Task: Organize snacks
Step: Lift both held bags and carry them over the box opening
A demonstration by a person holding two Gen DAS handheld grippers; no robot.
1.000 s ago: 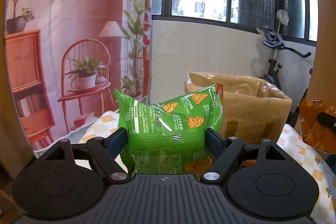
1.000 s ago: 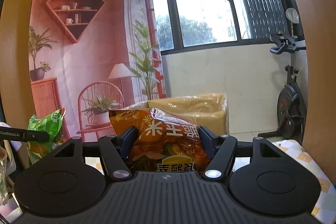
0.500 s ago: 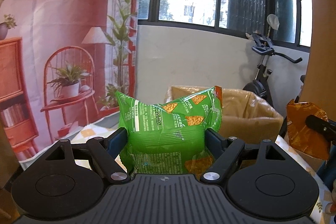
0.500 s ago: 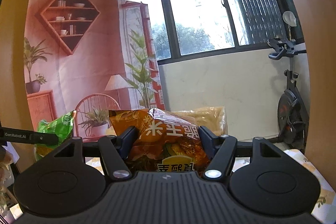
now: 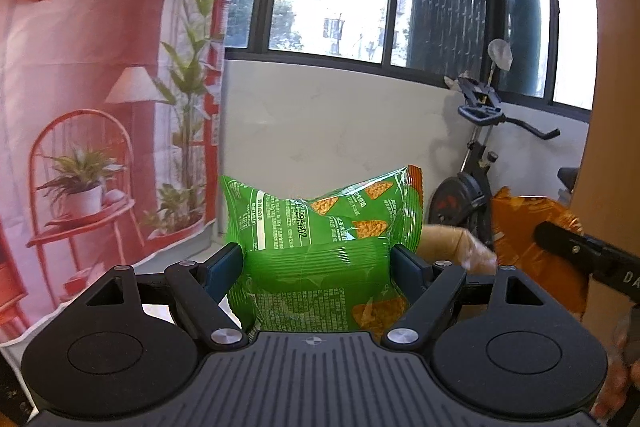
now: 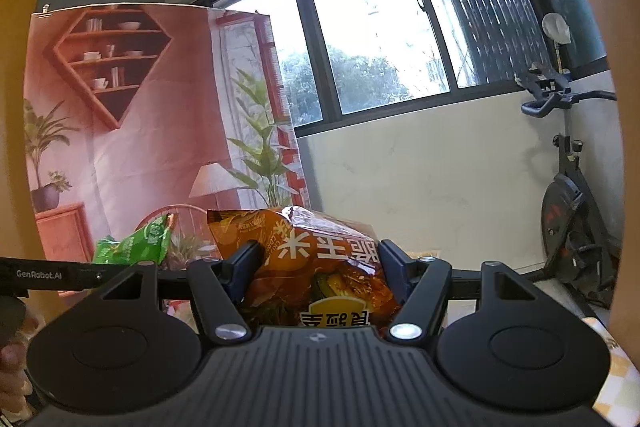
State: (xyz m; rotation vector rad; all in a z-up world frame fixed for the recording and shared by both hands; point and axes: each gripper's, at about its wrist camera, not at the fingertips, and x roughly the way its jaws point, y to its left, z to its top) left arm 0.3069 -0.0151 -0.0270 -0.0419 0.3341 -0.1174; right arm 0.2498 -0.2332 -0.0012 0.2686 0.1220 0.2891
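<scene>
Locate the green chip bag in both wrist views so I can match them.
Left wrist: green chip bag at centre, clamped between the left gripper fingers.
Right wrist: same bag at lower left, small, above the left gripper's black bar.
Shared landmark: exercise bike, at right in both views.

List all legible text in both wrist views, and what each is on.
"GenRobot.AI": black bar of the left gripper, seen in the right wrist view.
"DA": cut-off letters on the black bar of the right gripper, seen in the left wrist view.
Crinkly green snack bag: fine print too small to read.
Shiny orange snack bag: large white Chinese characters, upside down; not reliably readable.
</scene>
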